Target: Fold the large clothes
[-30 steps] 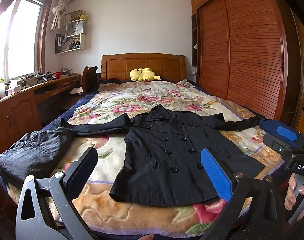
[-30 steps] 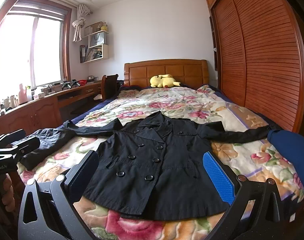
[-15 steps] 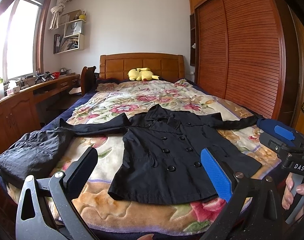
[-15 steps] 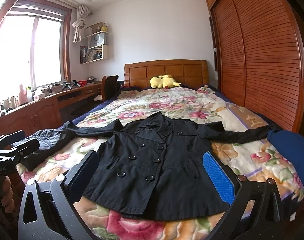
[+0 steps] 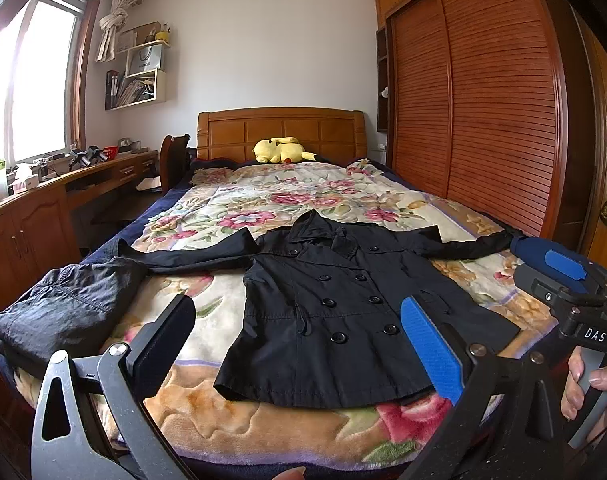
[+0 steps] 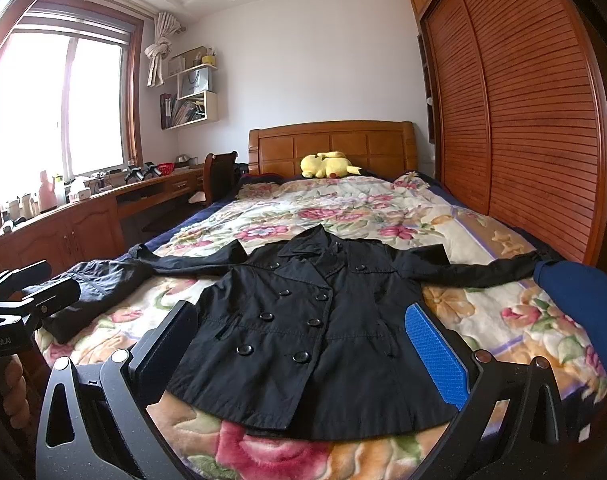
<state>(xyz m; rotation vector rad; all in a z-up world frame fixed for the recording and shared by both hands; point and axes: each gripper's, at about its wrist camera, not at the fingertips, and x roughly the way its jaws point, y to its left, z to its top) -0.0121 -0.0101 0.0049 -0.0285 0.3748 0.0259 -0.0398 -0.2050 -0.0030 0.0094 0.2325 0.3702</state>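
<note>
Since the earlier frames little had shifted: in the left wrist view the black double-breasted button coat (image 5: 343,312) sat very slightly further left and lower in the frame, and the right wrist view was all but unchanged. The coat lay face up and spread flat on the floral quilted bedspread (image 5: 239,208) in the lower centre of both views, collar towards the wooden headboard (image 5: 281,130), hem near the foot of the bed, both sleeves stretched out sideways. The left gripper (image 5: 299,332) hovered over the foot of the bed with its fingers wide apart, one black pad at lower left and one blue pad at lower right, holding nothing. The right gripper (image 6: 303,340) was likewise spread open above the hem, empty. At the right edge of the left wrist view the other gripper body appeared, its grey handle gripped by a hand (image 5: 591,388). A crumpled dark grey garment (image 5: 67,308) rested on the left edge of the bed, touching the end of the coat's sleeve. A yellow plush toy (image 5: 281,150) lay by the headboard, and a slatted wooden wardrobe (image 5: 483,112) filled the right side.
</note>
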